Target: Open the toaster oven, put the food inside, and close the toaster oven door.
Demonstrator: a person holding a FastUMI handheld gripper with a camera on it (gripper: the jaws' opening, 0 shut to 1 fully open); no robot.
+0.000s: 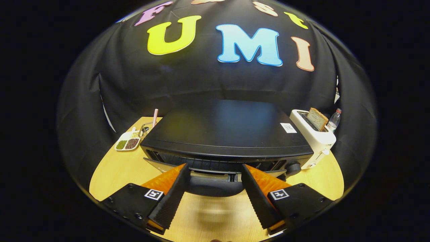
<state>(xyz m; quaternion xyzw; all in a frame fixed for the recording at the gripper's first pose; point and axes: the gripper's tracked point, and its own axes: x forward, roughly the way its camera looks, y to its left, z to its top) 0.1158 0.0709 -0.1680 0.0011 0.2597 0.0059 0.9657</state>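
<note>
**Fingers at the oven door, nothing grabbed yet**

I see my gripper (215,186) wide open. Its two fingers are spread apart and hold nothing. They point at the front of the toaster oven (226,132), which sits on the wooden table (116,171) just ahead of me. The tips reach up near the top edge of the oven door (211,186), and the door handle (215,172) sits between them. The door looks a little tipped out, but I cannot tell for sure if it is open.

I think the step now is getting the door down. The food I can spot is a slice of bread (317,118) standing in the white toaster (314,134) beside the oven, beyond my right finger. A small dish of beans (127,144) sits on the other side.

What could go wrong? If I close too high, the fingers may slip off the handle. If I pull too hard, the whole oven may slide on the table and bump the toaster.
</note>
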